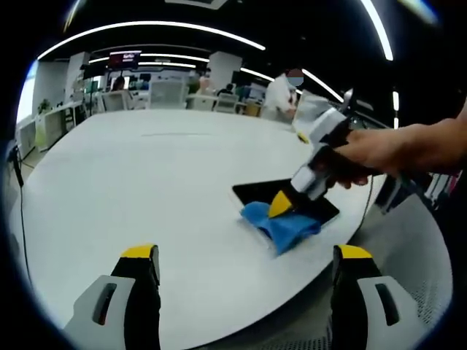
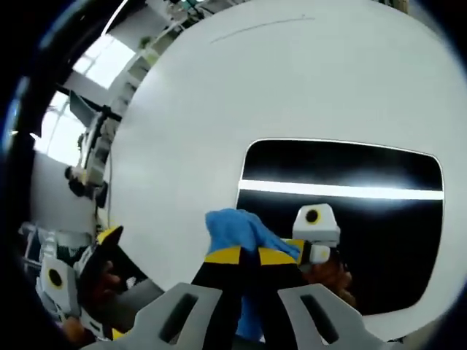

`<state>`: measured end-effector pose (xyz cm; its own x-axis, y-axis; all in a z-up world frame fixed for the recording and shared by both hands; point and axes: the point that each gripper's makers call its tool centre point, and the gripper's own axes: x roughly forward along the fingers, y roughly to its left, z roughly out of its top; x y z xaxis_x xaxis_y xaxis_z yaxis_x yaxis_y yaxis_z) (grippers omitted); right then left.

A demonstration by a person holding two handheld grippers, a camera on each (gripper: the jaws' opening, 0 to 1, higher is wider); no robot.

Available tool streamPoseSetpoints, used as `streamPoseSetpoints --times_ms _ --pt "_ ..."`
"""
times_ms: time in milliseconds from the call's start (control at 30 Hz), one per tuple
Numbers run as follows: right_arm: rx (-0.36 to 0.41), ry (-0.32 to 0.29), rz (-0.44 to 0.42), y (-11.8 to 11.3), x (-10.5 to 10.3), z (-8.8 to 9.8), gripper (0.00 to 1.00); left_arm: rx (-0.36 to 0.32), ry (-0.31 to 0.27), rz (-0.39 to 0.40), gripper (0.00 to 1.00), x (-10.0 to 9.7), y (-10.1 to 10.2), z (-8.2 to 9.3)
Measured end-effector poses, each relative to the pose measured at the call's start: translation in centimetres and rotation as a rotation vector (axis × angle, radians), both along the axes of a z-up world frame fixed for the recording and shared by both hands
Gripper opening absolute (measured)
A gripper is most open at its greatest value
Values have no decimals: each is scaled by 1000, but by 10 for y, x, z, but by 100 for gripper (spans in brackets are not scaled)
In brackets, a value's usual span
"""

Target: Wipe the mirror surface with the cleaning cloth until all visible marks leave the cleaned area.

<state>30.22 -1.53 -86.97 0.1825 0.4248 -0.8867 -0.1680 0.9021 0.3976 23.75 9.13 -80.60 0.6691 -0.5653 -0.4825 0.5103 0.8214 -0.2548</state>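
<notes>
A dark rectangular mirror (image 1: pixel 259 191) lies flat on the white table (image 1: pixel 146 168), toward its right edge. On the mirror's near corner rests a bunched blue cloth (image 1: pixel 281 227), with my right gripper (image 1: pixel 279 205), held by a hand, pressing down on it. In the right gripper view the yellow-tipped right gripper (image 2: pixel 249 257) is shut on the blue cloth (image 2: pixel 237 222) at the left edge of the mirror (image 2: pixel 365 233), which reflects a ceiling light strip and the gripper. My left gripper (image 1: pixel 246 255) hovers open over the table's near side, holding nothing, and appears at the lower left (image 2: pixel 102 270).
The white table (image 2: pixel 182 109) stretches wide and bare to the left and behind the mirror; its curved edge runs just past the mirror on the right. Office desks and chairs (image 1: pixel 168 95) and a person in white (image 1: pixel 281 95) stand far behind.
</notes>
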Motion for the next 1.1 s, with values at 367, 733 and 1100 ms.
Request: streamPoseSetpoints --times_ms 367,733,1100 --pt "-17 -22 13 0 23 2 1 10 -12 7 99 3 2 0" --pt "-37 -32 16 2 51 3 1 15 -5 3 99 2 3 -2" --pt "-58 -40 17 3 74 4 1 25 3 -4 99 2 3 -5"
